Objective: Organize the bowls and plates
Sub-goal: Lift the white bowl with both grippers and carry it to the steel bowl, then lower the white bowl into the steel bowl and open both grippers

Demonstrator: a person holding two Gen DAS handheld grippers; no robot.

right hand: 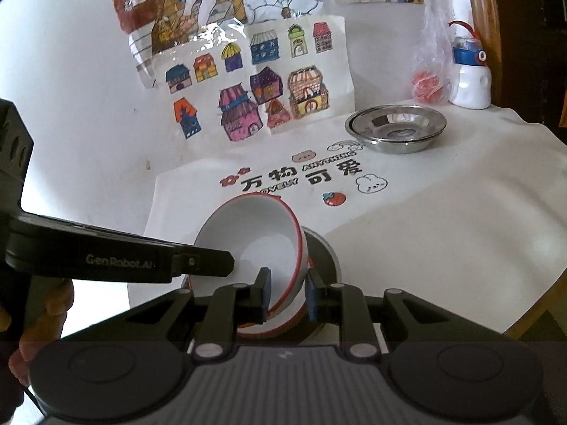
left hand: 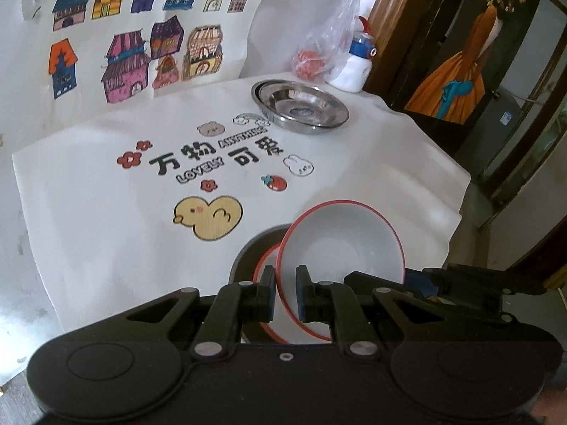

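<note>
The steel plates (left hand: 300,106) already sit stacked at the table's far right corner. Both the left gripper (left hand: 285,292) and right gripper (right hand: 287,294) pinch the tilted white bowl (left hand: 342,258) over another bowl (right hand: 280,326) near the front edge; nesting remains

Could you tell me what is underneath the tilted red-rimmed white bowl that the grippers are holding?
Beneath the tilted bowl sits a second red-rimmed bowl inside a grey bowl. The tilted one hides most of both interiors.

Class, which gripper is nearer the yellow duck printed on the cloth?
Left. The left gripper sits just right of the duck; the right gripper lies beyond the bowl.
</note>
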